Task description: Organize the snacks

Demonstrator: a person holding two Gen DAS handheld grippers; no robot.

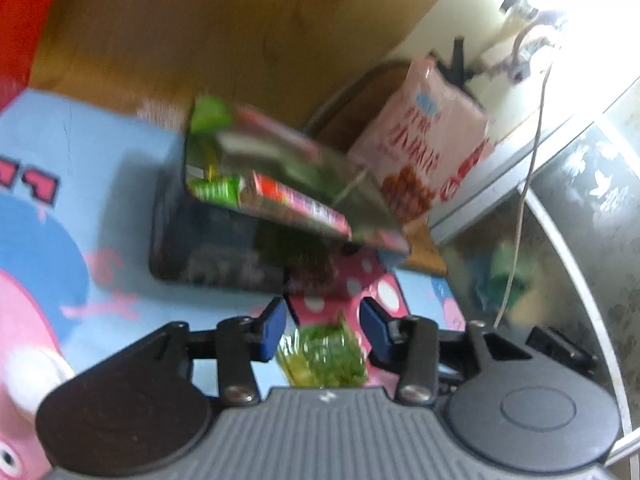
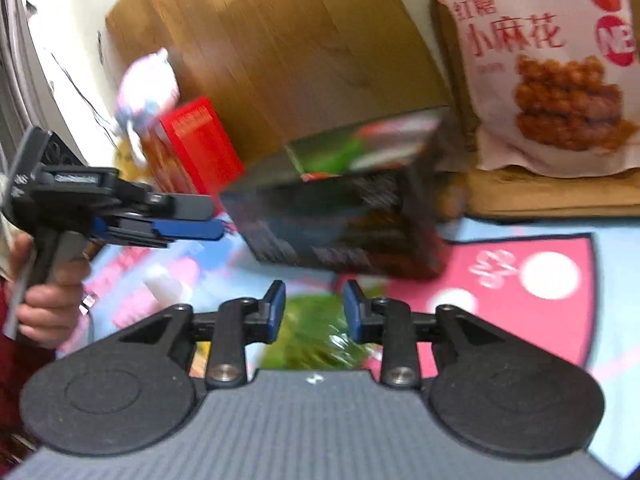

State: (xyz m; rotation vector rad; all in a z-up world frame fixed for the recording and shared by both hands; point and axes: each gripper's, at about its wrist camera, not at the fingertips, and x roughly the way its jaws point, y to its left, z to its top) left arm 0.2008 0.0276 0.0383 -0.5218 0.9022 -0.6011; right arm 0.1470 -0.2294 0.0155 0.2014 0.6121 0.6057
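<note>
Looks like somebody's home, a kid's room or living area. Under the tongs there's a light-blue cartoon mat with a pink pig and polka dots. Ahead of them: wooden furniture, a pink snack bag, a dark snack box, and a loose white cable off to the right.

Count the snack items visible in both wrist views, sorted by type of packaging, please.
Bags: 2, the pink printed plastic snack bag and the small green crinkly packet.
Boxes: 2, the dark open cardboard box holding snack sticks and the red cardboard box.
Total: 4.
</note>
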